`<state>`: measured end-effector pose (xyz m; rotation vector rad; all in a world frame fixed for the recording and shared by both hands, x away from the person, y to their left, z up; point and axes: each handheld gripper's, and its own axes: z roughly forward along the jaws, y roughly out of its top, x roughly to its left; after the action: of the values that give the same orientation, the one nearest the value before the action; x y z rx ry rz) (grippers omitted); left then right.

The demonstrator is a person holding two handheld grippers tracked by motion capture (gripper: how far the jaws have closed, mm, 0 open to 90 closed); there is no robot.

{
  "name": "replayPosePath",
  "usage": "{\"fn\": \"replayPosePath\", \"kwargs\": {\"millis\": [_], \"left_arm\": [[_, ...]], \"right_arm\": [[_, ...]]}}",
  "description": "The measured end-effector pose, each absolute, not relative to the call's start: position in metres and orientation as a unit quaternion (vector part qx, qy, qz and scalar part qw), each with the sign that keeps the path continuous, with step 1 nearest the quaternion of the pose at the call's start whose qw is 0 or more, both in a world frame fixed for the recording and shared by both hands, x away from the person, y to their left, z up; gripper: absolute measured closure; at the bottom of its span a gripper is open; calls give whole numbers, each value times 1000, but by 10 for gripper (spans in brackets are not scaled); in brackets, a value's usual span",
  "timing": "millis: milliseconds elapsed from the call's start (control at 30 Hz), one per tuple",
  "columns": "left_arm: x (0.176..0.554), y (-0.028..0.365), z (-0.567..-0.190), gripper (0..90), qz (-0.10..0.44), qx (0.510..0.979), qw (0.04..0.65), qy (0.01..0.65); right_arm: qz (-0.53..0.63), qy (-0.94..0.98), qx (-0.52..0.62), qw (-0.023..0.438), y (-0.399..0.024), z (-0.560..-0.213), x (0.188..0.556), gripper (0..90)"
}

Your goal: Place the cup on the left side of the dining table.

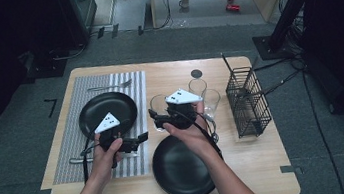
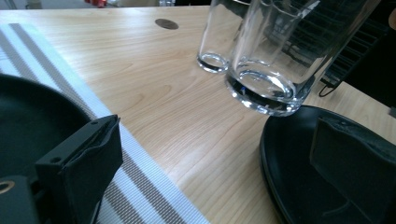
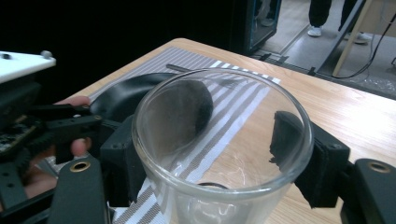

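Grey carpet floor [image 1: 10, 148], wooden table [image 1: 167, 75], dark surroundings

- High view: from above the person's side, facing forward and down over the whole table [image 1: 265, 165].
- Left gripper view: low, close to the tabletop, facing the glasses [image 2: 266, 70].
- Right gripper view: right behind one glass [image 3: 219, 140]; shares the striped mat [image 3: 233, 112] with the others.
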<state>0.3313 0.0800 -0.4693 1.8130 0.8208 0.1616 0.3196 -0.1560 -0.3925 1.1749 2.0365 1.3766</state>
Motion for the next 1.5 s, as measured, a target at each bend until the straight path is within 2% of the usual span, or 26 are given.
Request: {"fn": "replayPosePath", "kwargs": {"millis": [733,800,1067,1167,1500], "left_arm": [[328,55,-462,29,70,769,563,294],[328,53,-461,58,75,769,564,293],[329,49,-458,82,77,771,566,283],[329,48,-457,138,85,772,568,273],[329,48,-456,143,105,760,593,244]], "right_arm": [[508,737,405,188,-144,-386,309,297],[509,737,403,186,-143,-386,308,296],[510,740,398,182,-141,-389,306,297],[509,743,394,182,-140,-390,305,296],[512,751,382,166,-137,-393,302,295]]}}
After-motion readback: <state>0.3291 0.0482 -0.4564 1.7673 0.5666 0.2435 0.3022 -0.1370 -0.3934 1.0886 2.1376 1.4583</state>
